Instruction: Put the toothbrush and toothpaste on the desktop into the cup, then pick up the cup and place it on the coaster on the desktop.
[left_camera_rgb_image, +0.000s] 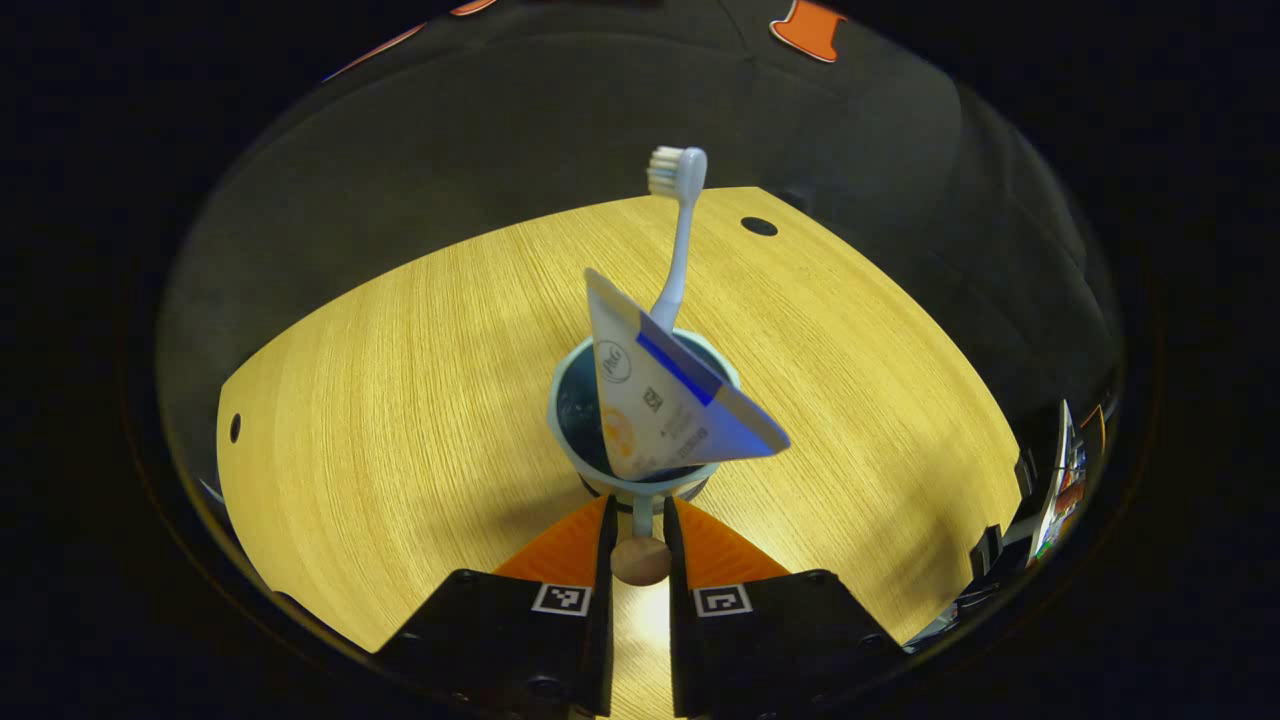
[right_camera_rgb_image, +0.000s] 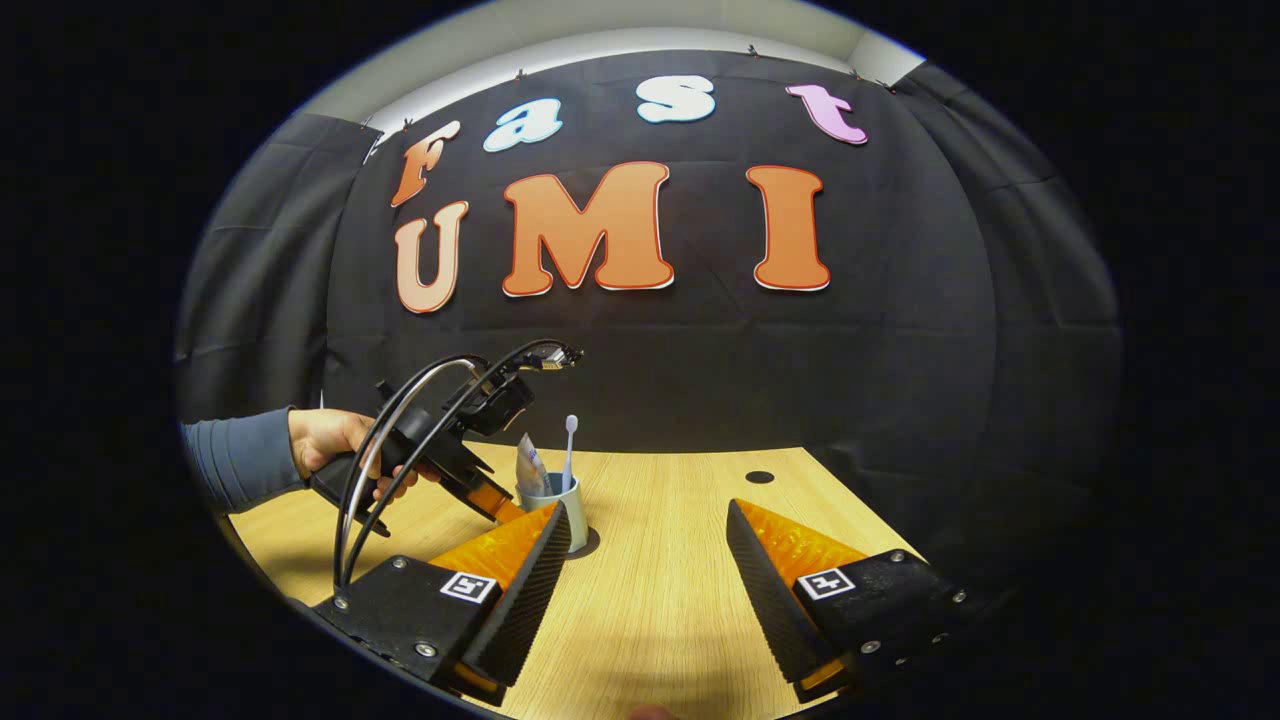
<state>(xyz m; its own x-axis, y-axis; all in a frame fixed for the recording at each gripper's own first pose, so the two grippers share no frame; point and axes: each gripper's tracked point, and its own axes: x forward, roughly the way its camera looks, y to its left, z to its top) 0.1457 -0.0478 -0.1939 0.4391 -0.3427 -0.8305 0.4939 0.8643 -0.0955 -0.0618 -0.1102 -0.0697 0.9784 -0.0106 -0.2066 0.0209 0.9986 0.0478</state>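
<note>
1. Your left gripper (left_camera_rgb_image: 640, 520) pinches the cup (left_camera_rgb_image: 640, 470) at its near rim, fingers nearly closed; toothbrush (left_camera_rgb_image: 680, 230) and toothpaste (left_camera_rgb_image: 665, 400) stand inside
2. Your right gripper (right_camera_rgb_image: 650, 545) hangs wide open, empty
3. The cup sits on the dark coaster (right_camera_rgb_image: 587, 543); it looks rigid, light and top-heavy, so ease off gently

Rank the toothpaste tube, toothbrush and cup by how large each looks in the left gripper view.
1. Toothpaste tube, largest.
2. Cup, partly hidden by the tube.
3. Toothbrush, thinnest; longer than the cup is wide, so second place is unsure.
</note>
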